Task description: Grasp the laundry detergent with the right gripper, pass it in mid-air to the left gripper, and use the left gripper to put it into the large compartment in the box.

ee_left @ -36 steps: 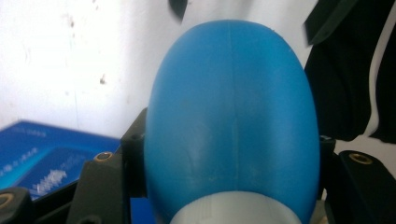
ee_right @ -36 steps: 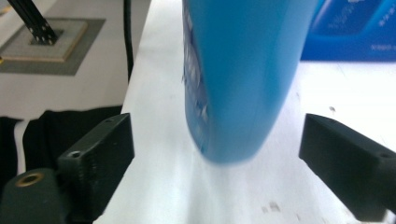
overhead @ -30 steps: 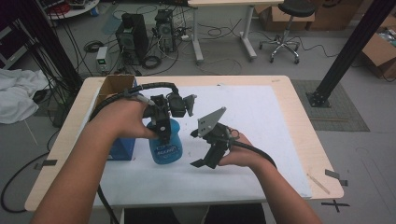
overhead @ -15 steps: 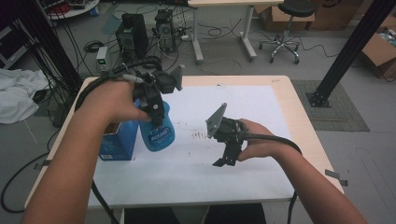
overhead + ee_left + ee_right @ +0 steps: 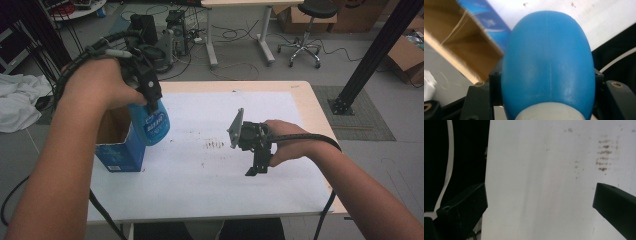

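Note:
My left gripper (image 5: 150, 97) is shut on a blue plastic bottle (image 5: 152, 122) with a printed label and holds it in the air, neck up, above the table's left side. In the left gripper view the bottle's rounded body (image 5: 549, 62) sits between the two black jaws. Just below and left of it is the open top of a blue cardboard box (image 5: 120, 150) (image 5: 461, 45). My right gripper (image 5: 257, 167) hovers over the white sheet (image 5: 280, 115) right of centre, pointing down. Its jaws (image 5: 540, 205) stand wide apart, open, with nothing between them.
The white sheet (image 5: 536, 170) covers most of the wooden table (image 5: 320, 110) and has a patch of brown smudges (image 5: 215, 145) (image 5: 604, 155) near its middle. Cables trail from both grippers over the near edge. A chair, desks and computer cases stand on the floor beyond.
The left hand has lifted the blue bottle off the sheet and carried it up and left, beside the open box. The right hand has drawn away to the right and risen slightly.

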A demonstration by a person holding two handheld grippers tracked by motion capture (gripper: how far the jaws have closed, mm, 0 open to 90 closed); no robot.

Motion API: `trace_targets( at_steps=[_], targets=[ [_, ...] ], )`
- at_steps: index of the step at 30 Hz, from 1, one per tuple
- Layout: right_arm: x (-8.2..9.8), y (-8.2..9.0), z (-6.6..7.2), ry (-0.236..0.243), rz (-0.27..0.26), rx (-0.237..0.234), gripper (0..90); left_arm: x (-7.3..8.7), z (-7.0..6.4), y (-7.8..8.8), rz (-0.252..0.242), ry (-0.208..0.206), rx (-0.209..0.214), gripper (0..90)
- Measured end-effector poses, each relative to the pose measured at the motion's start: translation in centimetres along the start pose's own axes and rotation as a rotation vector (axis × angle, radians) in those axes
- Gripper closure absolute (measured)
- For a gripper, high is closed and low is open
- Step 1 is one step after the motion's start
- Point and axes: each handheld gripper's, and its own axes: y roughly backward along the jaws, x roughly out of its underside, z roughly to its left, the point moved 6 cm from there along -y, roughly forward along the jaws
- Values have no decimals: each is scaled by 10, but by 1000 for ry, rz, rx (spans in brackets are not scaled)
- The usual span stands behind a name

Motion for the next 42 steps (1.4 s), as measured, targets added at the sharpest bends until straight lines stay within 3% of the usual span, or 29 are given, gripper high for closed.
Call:
trace_targets(
  at_steps=[6, 11, 22, 28, 34, 42],
  targets=[
    [6, 7, 1, 15, 36, -1, 0, 13, 22, 23, -14, 148, 14, 390],
    [7, 11, 0, 21, 48, 4, 0, 22, 40, 33, -6, 259, 20, 390],
    [11, 11, 2, 22, 62, 1, 0, 37, 81, 33, 4, 465, 27, 390],
    [12, 11, 2, 18, 76, -1, 0, 41, 105, 29, -28, 578, 27, 390],
    [13, 12, 1, 16, 81, -2, 0, 45, 118, 16, -3, 628, 38, 390],
    [13, 10, -1, 16, 84, 0, 0, 40, 120, -9, 18, 617, 52, 389]
  ],
)
